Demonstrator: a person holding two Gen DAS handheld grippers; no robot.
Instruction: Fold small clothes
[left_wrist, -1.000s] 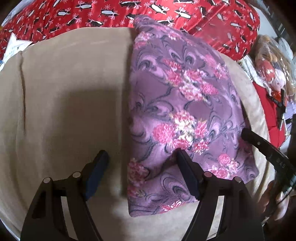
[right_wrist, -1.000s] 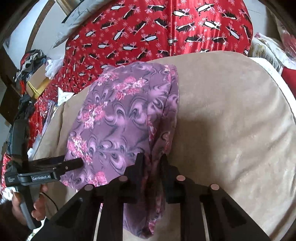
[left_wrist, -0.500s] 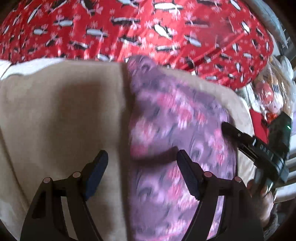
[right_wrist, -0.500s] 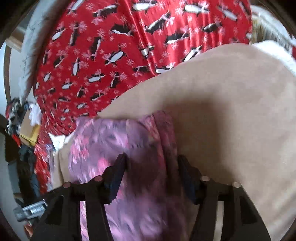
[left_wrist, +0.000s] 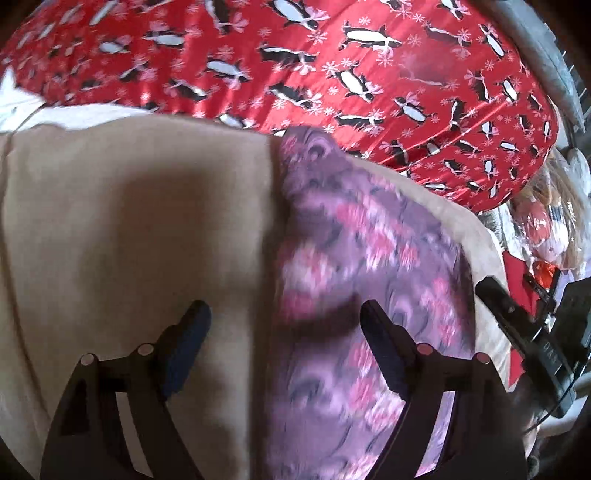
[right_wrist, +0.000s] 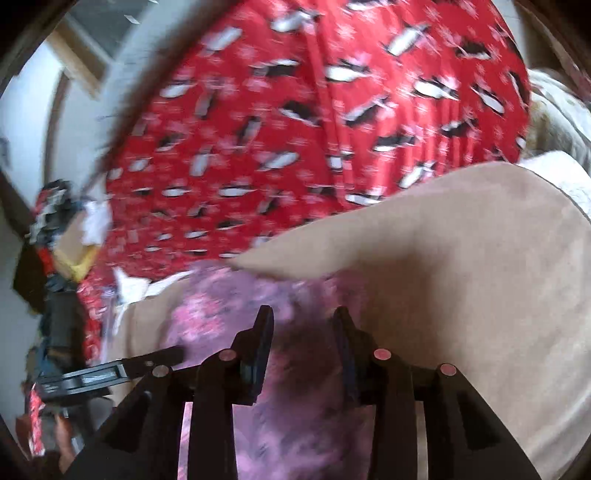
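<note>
A folded purple garment with pink flowers (left_wrist: 362, 266) lies on a beige cushion (left_wrist: 140, 221). My left gripper (left_wrist: 284, 332) is open above the garment's left edge, one finger over the cushion, one over the cloth. My right gripper (right_wrist: 303, 332) is open over the garment (right_wrist: 221, 306), which is blurred in the right wrist view. The right gripper (left_wrist: 517, 325) shows at the right edge of the left wrist view, and the left gripper (right_wrist: 122, 369) at the lower left of the right wrist view.
A red cloth with penguins (left_wrist: 332, 66) covers the surface behind the cushion (right_wrist: 461, 277). Stuffed toys and clutter (left_wrist: 554, 229) sit at the far right. A pile of things (right_wrist: 59, 229) stands at the left.
My right gripper has opened and let go of the garment's edge, then lifted and tilted up. My left gripper has stayed open and moved forward along the garment's left edge.
</note>
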